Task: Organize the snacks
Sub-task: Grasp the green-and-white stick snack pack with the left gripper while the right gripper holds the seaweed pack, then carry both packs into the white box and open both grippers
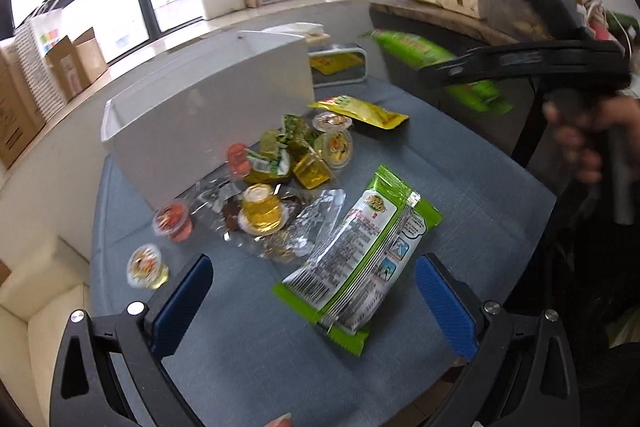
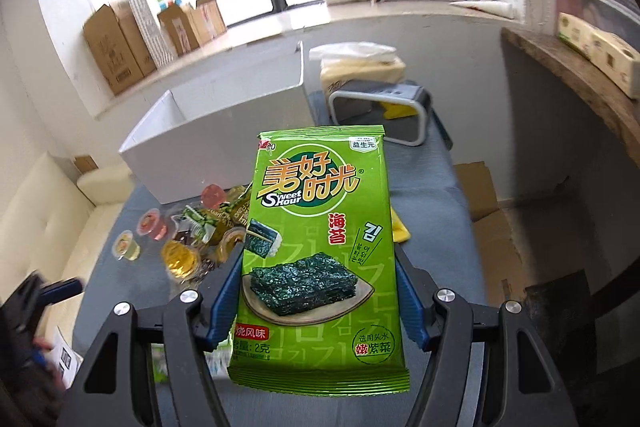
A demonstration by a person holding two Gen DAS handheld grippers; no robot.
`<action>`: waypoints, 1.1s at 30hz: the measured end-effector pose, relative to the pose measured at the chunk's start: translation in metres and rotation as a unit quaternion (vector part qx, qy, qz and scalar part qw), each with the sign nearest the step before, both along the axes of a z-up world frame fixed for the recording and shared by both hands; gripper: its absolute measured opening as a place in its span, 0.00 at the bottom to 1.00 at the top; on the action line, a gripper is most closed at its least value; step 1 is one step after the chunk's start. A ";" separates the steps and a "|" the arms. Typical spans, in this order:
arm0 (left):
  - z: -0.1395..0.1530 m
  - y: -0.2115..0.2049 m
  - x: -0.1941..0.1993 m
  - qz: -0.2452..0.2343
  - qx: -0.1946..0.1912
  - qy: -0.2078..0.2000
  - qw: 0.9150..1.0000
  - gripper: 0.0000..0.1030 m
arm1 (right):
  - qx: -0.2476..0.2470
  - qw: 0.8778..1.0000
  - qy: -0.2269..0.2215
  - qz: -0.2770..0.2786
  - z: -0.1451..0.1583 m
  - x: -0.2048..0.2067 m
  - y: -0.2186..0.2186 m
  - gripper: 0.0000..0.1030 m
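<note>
A green seaweed packet is pinched in the right tongs; the left tongs are spread above the tabletop.

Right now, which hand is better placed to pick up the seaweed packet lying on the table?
Left. Its open gripper hovers just over that seaweed packet, while the right gripper already holds another green packet.
</note>
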State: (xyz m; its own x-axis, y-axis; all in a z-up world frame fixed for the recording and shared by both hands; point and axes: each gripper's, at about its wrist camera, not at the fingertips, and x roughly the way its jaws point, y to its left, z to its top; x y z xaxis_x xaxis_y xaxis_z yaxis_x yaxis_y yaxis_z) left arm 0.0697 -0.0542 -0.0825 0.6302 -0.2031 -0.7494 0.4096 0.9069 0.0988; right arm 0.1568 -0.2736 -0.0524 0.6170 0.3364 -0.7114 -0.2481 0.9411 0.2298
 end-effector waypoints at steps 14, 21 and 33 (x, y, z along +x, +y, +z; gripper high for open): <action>-0.065 -0.032 0.045 -0.103 0.058 0.066 0.991 1.00 | 0.030 0.997 -0.024 -0.065 0.019 -0.058 -0.054 0.69; -0.068 -0.028 0.045 -0.082 0.047 0.069 0.993 0.73 | 0.036 0.997 -0.018 -0.060 0.013 -0.063 -0.052 0.69; -0.011 -0.003 0.011 -0.002 -0.012 0.007 1.000 0.73 | 0.030 0.999 -0.015 -0.020 0.010 -0.059 -0.022 0.69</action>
State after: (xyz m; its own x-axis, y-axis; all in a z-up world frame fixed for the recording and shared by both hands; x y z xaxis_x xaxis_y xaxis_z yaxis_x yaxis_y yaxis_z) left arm 0.0809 -0.0572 -0.0938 0.6187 -0.2226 -0.7534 0.4137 0.9076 0.0716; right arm 0.0981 -0.2954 -0.0425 0.6515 0.3526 -0.6718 -0.2178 0.9351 0.2796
